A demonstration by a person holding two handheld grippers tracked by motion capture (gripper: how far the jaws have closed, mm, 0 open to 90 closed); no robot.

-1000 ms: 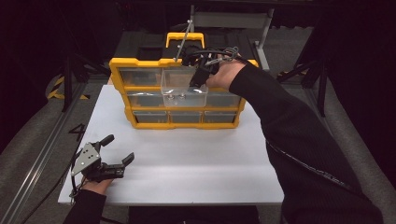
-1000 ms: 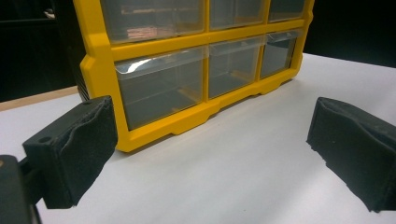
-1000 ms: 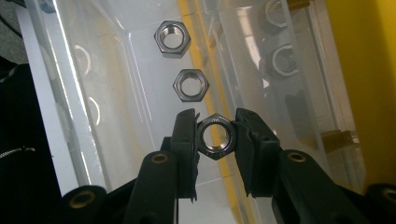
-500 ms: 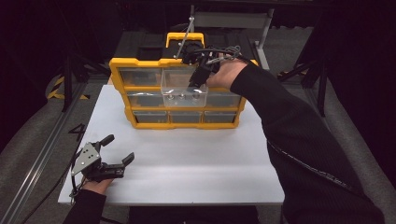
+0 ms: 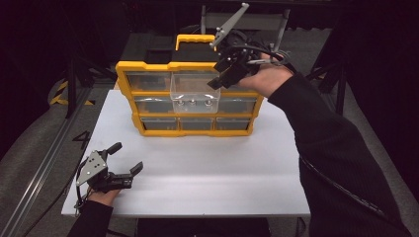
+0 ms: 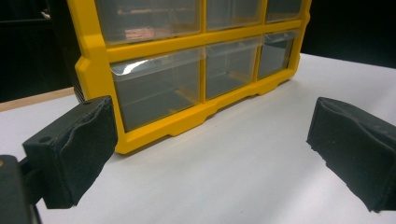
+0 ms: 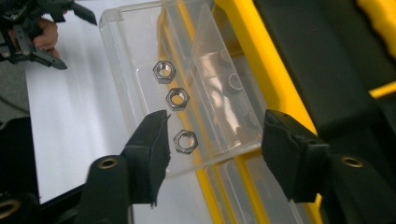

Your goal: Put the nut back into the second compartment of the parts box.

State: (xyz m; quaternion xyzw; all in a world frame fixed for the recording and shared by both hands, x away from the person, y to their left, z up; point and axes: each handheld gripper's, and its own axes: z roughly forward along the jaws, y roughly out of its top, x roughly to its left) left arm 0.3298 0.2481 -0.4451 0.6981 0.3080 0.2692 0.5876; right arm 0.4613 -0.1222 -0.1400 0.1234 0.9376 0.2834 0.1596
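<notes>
While the right tongs hover half-open and empty, having just been opening, the clear drawer holds three hex nuts.

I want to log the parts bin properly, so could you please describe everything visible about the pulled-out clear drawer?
The clear drawer is see-through plastic, a shallow open-topped box. It sticks out partway from the middle of the top row of the yellow organizer, which stands on the white table. Three metal hex nuts lie flat in a row on its floor. The right tool hovers above it, jaws apart, touching nothing.
</notes>
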